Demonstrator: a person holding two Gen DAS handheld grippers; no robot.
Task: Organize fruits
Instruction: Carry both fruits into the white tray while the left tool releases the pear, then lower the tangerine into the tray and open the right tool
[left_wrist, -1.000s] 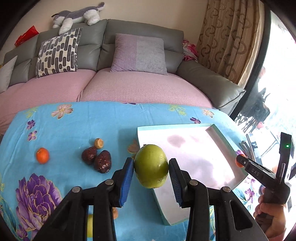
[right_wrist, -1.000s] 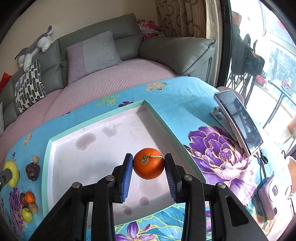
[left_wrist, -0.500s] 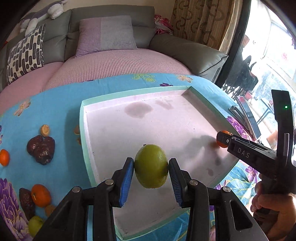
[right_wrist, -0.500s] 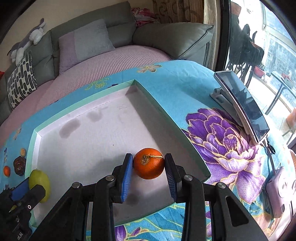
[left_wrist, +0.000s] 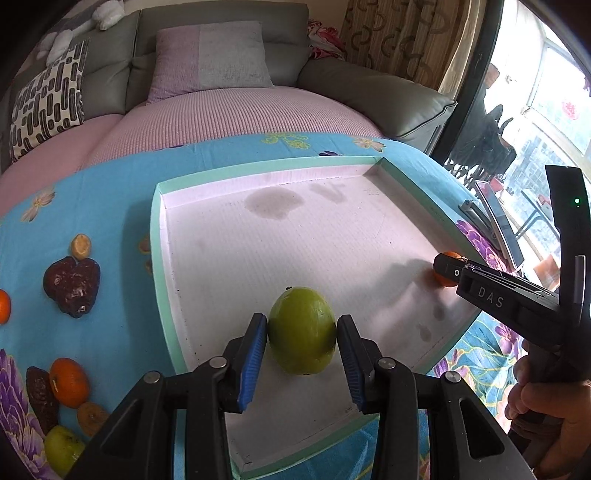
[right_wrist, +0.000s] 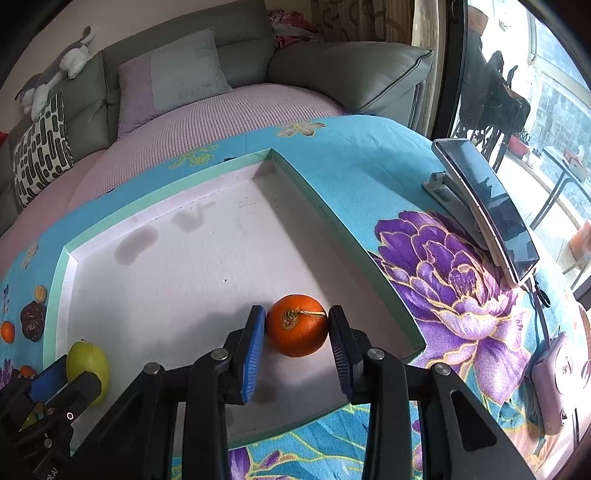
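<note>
The shallow white tray with a mint-green rim (left_wrist: 157, 236) is lying on the blue floral tablecloth (left_wrist: 110, 206). My left gripper (left_wrist: 301, 338) is pinching a green oval fruit (left_wrist: 302, 330) between its blue pads, just above the tray's near left floor. My right gripper (right_wrist: 296, 330) is clamping a round orange tangerine (right_wrist: 296, 325) low over the tray's near right corner. 2 dark wrinkled fruits (left_wrist: 72, 286) are sitting touching on the cloth, left of the tray.
</note>
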